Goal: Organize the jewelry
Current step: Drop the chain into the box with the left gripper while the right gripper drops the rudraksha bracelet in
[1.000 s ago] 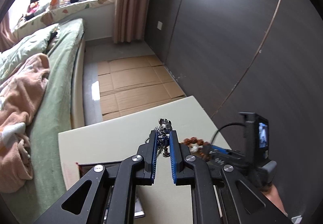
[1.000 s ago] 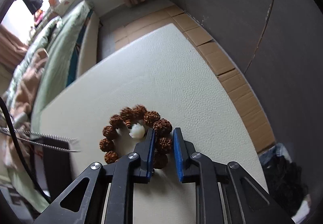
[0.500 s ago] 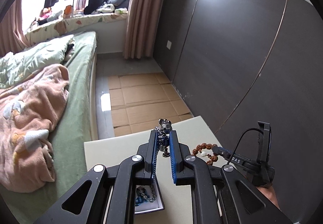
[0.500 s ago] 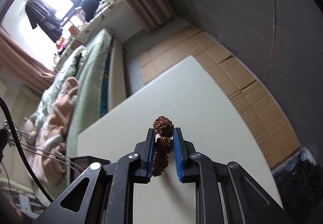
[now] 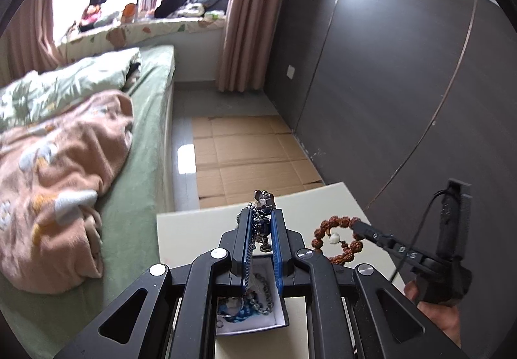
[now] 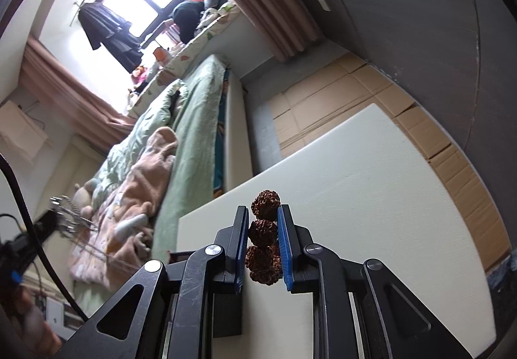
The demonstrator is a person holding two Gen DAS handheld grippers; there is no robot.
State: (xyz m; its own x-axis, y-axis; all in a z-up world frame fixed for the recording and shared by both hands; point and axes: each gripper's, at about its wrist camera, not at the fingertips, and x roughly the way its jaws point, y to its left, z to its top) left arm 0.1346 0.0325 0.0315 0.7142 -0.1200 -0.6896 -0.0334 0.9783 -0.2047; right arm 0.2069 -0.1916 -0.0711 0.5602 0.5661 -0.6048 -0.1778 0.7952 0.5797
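My left gripper (image 5: 260, 218) is shut on a silver chain necklace with a small figure pendant (image 5: 264, 201), held above the cream table (image 5: 194, 223). Its chain hangs down toward an open jewelry box (image 5: 258, 313) that holds blue and silver pieces. My right gripper (image 6: 264, 212) is shut on a brown rough-bead bracelet (image 6: 263, 239), lifted off the table. In the left wrist view the bracelet (image 5: 336, 241) hangs as a ring with one white bead from the right gripper's tip, to the right of the box.
A bed with green sheets and a pink blanket (image 5: 64, 171) lies left of the table. Flattened cardboard (image 5: 245, 158) covers the floor beyond it. A dark panelled wall (image 5: 387, 84) runs along the right. The dark box edge (image 6: 226, 310) shows under the right gripper.
My right gripper has lifted the bead bracelet off the table and tilted up. My left gripper has risen with the necklace, bringing the jewelry box into view below.
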